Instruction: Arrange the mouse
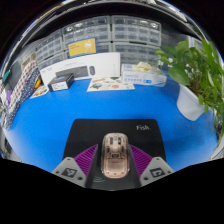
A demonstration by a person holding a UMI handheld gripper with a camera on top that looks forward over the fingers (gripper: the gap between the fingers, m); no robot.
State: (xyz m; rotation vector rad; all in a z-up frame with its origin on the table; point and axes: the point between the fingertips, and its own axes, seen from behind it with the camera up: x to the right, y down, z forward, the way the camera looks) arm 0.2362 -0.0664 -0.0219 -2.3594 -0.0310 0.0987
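tool [112, 170] at the near edge of the view, its two fingers [83, 160] bearing purple pads on their inner faces. a beige-pink mouse [113, 157] sits lengthwise between the pads, its nose pointing away from the camera; both pads lie against its flanks with no gap discernible on either side, so the tool is clamped on the mouse. mouse and fingertips are over a black mouse mat [110, 135], which bears small white lettering [143, 128] near its far right corner; whether the mouse rests on the mat or is held just above it cannot be told. the mat lies on a blue worktop [60, 115]. beyond the mat, towards the back of the worktop: a long white box [82, 70] with a smaller dark-and-white item [60, 82] just beside it on the left; flat printed sheets [110, 85] in front of it; a further small box [145, 72] to the right. green plant [195, 62] in a white pot [190, 100] at the far right. behind all, a wall of pale storage drawers [100, 38] with one yellow label [82, 46].
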